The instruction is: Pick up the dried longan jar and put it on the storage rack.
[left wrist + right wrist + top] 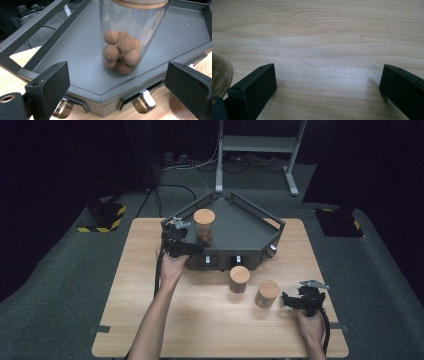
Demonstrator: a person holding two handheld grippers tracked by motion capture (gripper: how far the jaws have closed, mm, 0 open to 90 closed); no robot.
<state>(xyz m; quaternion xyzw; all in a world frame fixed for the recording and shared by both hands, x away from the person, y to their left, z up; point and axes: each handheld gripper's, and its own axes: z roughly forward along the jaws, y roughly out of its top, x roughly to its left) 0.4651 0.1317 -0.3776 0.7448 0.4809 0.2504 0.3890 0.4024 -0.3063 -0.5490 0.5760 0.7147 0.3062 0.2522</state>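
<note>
- Jar (pixel 125 42) of brown balls, cork-lidded, stands on the grey tray (pixel 240 227) near its front left edge, at the back of the bench (pixel 210 330).
- Left tool (pixel 117 86) sits just in front of the jar, jaws wide apart, gripping nothing.
- Right tool (pixel 327 90) rests near the bench's right front, jaws wide, nothing between them.
- Two more cork-lidded jars (pixel 239 279) (pixel 267 293) stand on the bench between tray and right tool.

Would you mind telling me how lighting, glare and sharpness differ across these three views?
High view: the table is lit, surroundings nearly black, detail soft. Left gripper view: the jar looks streaked and blurred, the tray sharper. Right gripper view: a pale sheen on the wood, with the near jaws slightly soft.
</note>
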